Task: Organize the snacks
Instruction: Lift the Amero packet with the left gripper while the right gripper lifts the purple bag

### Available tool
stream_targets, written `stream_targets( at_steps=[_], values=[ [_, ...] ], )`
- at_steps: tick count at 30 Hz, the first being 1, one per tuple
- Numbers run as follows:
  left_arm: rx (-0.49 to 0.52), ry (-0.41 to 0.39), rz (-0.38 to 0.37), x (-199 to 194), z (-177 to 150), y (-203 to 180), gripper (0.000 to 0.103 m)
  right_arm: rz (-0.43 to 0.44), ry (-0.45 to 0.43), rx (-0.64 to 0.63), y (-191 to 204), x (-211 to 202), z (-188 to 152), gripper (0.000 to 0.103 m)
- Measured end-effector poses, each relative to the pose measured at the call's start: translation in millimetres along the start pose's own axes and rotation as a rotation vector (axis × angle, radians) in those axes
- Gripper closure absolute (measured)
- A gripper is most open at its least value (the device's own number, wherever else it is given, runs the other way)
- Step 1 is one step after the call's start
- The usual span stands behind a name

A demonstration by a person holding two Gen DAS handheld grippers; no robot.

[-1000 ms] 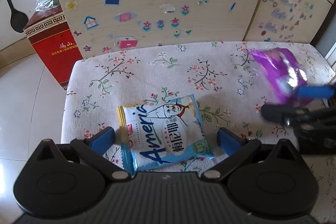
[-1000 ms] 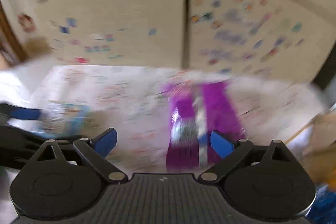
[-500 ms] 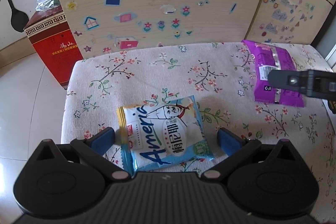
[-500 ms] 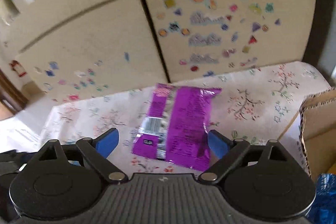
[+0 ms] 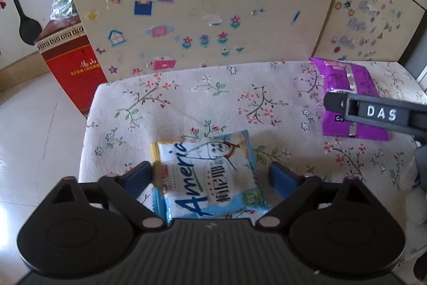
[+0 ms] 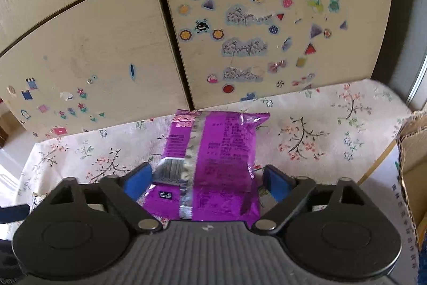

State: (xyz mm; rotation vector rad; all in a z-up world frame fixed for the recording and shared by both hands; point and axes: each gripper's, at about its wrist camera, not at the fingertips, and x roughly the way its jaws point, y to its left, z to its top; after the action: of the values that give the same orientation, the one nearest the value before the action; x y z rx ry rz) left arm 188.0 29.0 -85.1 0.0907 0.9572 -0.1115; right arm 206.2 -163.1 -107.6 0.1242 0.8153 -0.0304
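**Two snack packets bracketed, neither gripped**

Landmark: the floral-print tablecloth (image 5: 186,103).

Near its front edge lies the pale blue and white foil snack packet (image 5: 208,178). The left gripper (image 5: 210,175) straddles it, jaws apart, blue pads clear of the packet.

Toward the cloth's right rear lies the purple foil snack packet (image 6: 210,164), back side up. The right gripper (image 6: 206,179) brackets it, jaws spread, not clamped.

At the cloth's right edge stands a cardboard box (image 6: 412,151).

Assessment: both packets remain on the cloth; lifting and sorting appear outstanding.
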Motion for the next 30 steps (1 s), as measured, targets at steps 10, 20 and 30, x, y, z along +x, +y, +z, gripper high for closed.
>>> stream_targets(
  at_steps=[10, 20, 30],
  values=[
    [0.059, -0.011, -0.067, -12.8, 0.7, -13.5, 0.042, 0.046, 0.059, 0.034, -6.5, -19.4, -6.8, 0.07],
    [0.009, -0.035, -0.096, -40.6, -6.7, -3.9, 0.042, 0.094, 0.105, 0.16, -25.3, -54.0, -30.0, 0.075],
    [-0.012, -0.039, -0.09, -44.8, -5.1, 13.9, 0.042, 0.107, 0.06, 0.278, -24.9, -48.4, -11.1, 0.018]
  ],
)
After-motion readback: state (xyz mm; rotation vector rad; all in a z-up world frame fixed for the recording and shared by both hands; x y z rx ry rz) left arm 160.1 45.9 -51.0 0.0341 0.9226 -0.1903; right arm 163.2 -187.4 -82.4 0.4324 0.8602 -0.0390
